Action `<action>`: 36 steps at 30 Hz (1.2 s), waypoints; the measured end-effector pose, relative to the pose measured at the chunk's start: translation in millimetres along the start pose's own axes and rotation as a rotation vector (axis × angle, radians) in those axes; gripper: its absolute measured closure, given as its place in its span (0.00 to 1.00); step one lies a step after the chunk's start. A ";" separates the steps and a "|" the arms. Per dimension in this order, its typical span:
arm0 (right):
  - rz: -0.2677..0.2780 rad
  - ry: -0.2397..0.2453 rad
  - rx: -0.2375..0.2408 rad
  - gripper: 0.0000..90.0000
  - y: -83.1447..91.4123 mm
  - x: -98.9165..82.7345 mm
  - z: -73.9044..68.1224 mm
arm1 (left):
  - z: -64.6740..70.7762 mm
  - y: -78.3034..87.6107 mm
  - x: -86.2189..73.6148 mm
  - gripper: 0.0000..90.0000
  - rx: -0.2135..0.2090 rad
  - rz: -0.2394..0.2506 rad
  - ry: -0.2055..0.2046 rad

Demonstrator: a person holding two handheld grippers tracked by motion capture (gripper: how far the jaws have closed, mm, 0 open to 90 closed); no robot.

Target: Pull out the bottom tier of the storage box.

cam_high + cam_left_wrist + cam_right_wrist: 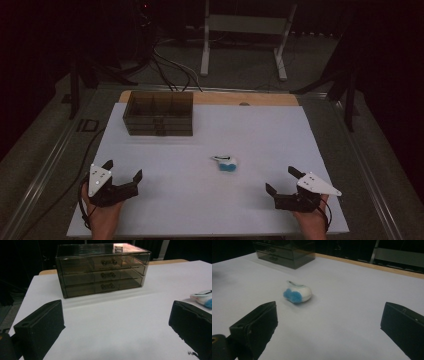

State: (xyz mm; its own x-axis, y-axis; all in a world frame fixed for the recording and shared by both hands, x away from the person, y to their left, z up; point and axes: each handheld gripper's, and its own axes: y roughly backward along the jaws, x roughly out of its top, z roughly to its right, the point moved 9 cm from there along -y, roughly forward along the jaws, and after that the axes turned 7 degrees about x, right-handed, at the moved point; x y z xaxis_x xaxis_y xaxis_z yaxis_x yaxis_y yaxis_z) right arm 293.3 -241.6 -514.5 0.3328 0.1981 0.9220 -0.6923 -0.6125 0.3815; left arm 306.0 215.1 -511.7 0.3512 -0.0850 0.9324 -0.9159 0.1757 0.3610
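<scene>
two grippers waiting, jaws apart, nothing held.

my left gripper [123, 176] and right gripper [281, 180] rest low on the white surface [260, 135]. the blue-and-white object [225, 163] lies in front of the smoky drawer box [158, 114], toward my right side. i judge the reach has not begun; next my right must close in around the object.

Your two tongs have bare white surface [165, 200] ahead and between them. A small blue-and-white object [226, 163] lies mid-surface; a drawer box [158, 114] blocks the far left.
</scene>
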 end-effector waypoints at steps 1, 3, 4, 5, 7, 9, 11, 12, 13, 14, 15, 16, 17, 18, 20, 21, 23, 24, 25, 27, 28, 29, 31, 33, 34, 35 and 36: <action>0.000 0.000 0.000 0.01 0.0 0.0 0.0 | -0.1 -0.1 -0.4 0.02 0.003 -0.002 -0.001; 0.009 -0.005 -0.006 0.01 1.3 1.1 1.2 | 0.2 0.5 -1.0 0.02 0.003 -0.004 -0.002; 0.016 -0.009 -0.008 0.01 2.1 1.9 1.7 | 0.1 0.8 -1.1 0.02 0.004 -0.004 -0.004; 0.020 -0.013 -0.009 0.01 2.7 2.3 2.4 | 0.1 1.1 -1.1 0.02 0.004 -0.005 -0.004; 0.023 -0.024 -0.011 0.01 3.5 2.1 4.0 | -0.5 0.8 -1.0 0.02 0.008 -0.002 -0.002; 0.027 -0.034 -0.012 0.01 3.9 2.1 5.7 | -3.8 -0.8 -3.0 0.02 0.020 -0.009 0.021; 0.031 -0.037 -0.013 0.01 4.4 2.6 6.0 | -5.2 -0.2 -2.7 0.02 0.025 -0.007 0.035; 0.030 -0.038 -0.015 0.01 4.6 2.6 6.2 | -5.6 0.2 -2.3 0.02 0.030 -0.006 0.034; 0.028 -0.039 -0.017 0.01 4.8 2.1 6.4 | -5.6 0.7 -1.8 0.02 0.032 -0.007 0.032; 0.028 -0.039 -0.017 0.01 4.8 2.1 6.4 | -5.6 0.7 -1.8 0.02 0.032 -0.007 0.032; 0.022 -0.043 -0.026 0.01 5.2 1.0 7.2 | -5.2 0.6 -0.1 0.02 0.039 -0.007 0.036; 0.022 -0.046 -0.030 0.01 5.5 0.9 7.6 | -5.2 0.6 -0.1 0.02 0.039 -0.007 0.036; 0.022 -0.048 -0.033 0.01 5.6 0.9 8.0 | -4.9 0.1 2.5 0.02 0.048 -0.008 0.033; 0.020 -0.048 -0.034 0.01 5.7 0.8 8.3 | -4.8 -0.4 4.2 0.02 0.053 -0.008 0.034; 0.021 -0.048 -0.036 0.01 6.0 0.8 8.4 | -3.7 -1.4 8.3 0.02 0.054 -0.007 0.032; 0.021 -0.048 -0.037 0.01 6.0 0.8 8.4 | -2.9 -2.0 10.4 0.02 0.058 -0.007 0.028; 0.018 -0.047 -0.037 0.01 5.7 0.5 8.4 | -0.8 -3.4 13.9 0.02 0.057 -0.007 0.024; 0.017 -0.046 -0.035 0.01 5.3 0.3 8.4 | 0.1 -4.6 15.4 0.02 0.058 -0.008 0.023; 0.015 -0.044 -0.034 0.01 5.0 0.1 8.4 | 0.7 -5.6 16.8 0.02 0.060 -0.008 0.022; 0.014 -0.048 -0.035 0.01 4.5 -0.6 8.8 | 1.9 -8.0 19.6 0.02 0.057 -0.005 0.031; 0.013 -0.049 -0.035 0.01 4.4 -0.8 9.2 | 2.4 -9.3 20.9 0.02 0.057 -0.004 0.034; 0.013 -0.049 -0.036 0.01 4.5 -0.9 9.7 | 2.7 -10.5 22.0 0.02 0.059 -0.005 0.034; 0.016 -0.053 -0.037 0.01 4.7 -0.9 10.3 | 3.2 -12.6 24.8 0.02 0.061 -0.005 0.034; 0.014 -0.053 -0.039 0.01 4.6 -1.2 10.8 | 3.6 -14.8 27.6 0.02 0.064 -0.004 0.035; 0.013 -0.055 -0.038 0.01 4.4 -1.4 10.9 | 4.0 -15.8 28.9 0.02 0.065 -0.004 0.038; 0.013 -0.055 -0.038 0.01 4.2 -1.4 10.8 | 4.3 -16.8 30.0 0.02 0.067 -0.005 0.037; 0.013 -0.054 -0.038 0.01 4.1 -1.4 10.7 | 4.7 -17.8 31.2 0.02 0.069 -0.004 0.036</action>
State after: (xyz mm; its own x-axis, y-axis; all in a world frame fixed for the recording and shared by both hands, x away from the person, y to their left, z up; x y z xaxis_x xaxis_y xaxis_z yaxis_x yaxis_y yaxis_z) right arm 296.8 -252.5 -514.9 0.3569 0.1476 0.9224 -0.7202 -0.5853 0.3724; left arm 332.3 204.7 -489.0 0.3609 -0.0502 0.9313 -0.9251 0.1076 0.3642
